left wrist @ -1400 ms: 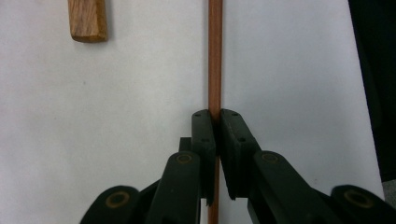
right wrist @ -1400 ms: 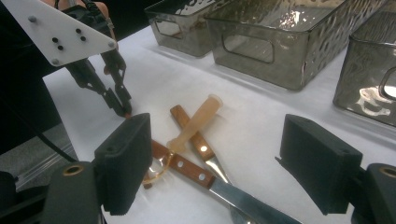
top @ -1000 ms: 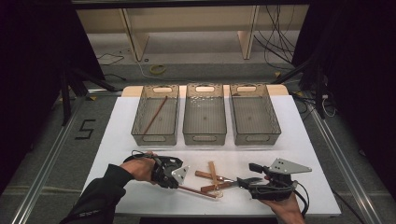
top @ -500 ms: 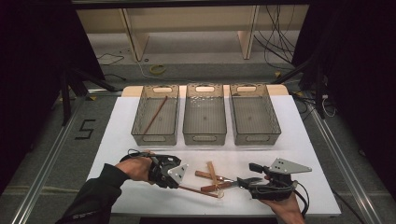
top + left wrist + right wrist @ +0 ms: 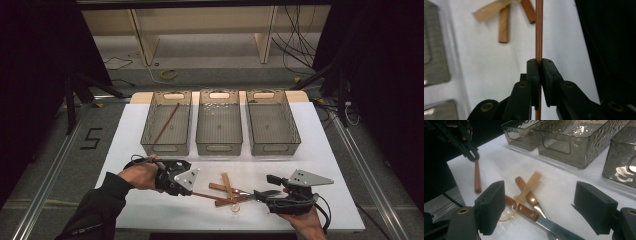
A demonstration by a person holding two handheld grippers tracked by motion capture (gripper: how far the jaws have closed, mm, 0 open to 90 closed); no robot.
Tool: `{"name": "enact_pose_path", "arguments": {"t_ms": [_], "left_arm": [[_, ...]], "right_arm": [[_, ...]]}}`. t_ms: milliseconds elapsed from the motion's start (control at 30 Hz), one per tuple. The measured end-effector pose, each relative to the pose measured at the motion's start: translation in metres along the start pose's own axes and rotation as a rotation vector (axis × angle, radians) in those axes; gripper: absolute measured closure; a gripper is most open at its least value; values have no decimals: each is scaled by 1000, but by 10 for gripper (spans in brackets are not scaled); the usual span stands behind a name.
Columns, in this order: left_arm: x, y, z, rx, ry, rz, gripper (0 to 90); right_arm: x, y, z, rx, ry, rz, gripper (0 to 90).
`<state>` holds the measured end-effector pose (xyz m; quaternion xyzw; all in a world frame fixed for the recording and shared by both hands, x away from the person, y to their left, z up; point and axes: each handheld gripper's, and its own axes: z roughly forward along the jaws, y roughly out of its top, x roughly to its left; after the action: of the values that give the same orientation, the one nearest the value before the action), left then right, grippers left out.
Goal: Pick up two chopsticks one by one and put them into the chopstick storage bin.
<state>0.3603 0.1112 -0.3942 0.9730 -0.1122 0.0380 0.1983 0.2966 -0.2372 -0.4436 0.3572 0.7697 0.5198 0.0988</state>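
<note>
the white surface (image 5: pixel 150 125) is carrying three clear bins side by side, lying well beyond both sets of fingers: the left bin (image 5: pixel 167 125) is holding one thin brown stick (image 5: pixel 165 124) lying slantwise, while the middle bin (image 5: pixel 219 122) and the right bin (image 5: pixel 272 122) are standing beside it. the left gripper (image 5: pixel 192 192), carried by the person's left hand (image 5: pixel 140 174), is pointing towards the right gripper; its fingers (image 5: pixel 533 72) are clenching a thin reddish-brown rod (image 5: pixel 539 30), which is running straight ahead from between them, its far end reaching towards the small pile. the right gripper (image 5: pixel 260 194), carried by the right hand (image 5: pixel 305 222), is lying low over the surface with its fingers (image 5: pixel 490 205) spread wide and grasping nothing. the pile is lying just ahead of those released fingers, between the two grippers: two wooden-handled knives (image 5: pixel 524 210) are crossing each other, their steel blades running back between the fingers, and a pale tan tube-like tool (image 5: pixel 529 186) is lying across the handles. a thin clear loop (image 5: pixel 507 216) is lying just beside the left-hand finger of the right gripper view, touching the tan tool's near end.
</note>
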Motion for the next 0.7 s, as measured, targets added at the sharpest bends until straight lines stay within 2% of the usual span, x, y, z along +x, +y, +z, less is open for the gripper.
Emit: {"name": "enact_pose_path", "arguments": {"t_ms": [233,400,433,500,700], "left_arm": [[23,-9,-16,-38,124,-156,840],[42,-16,-33,-102,234,-308,840],[46,-18,-37,-108,243,-335,840],[54,-20,-44,-112,289,-391,840],[78,-30,-63,-160,374,-533,839]], "right_arm": [[0,0,0,-1,-2,0,261],[0,0,0,-2,-2,1,261],[0,0,0,-1,-2,0,261],[0,0,0,-1,-2,0,261],[0,0,0,-1,-2,0,261]]}}
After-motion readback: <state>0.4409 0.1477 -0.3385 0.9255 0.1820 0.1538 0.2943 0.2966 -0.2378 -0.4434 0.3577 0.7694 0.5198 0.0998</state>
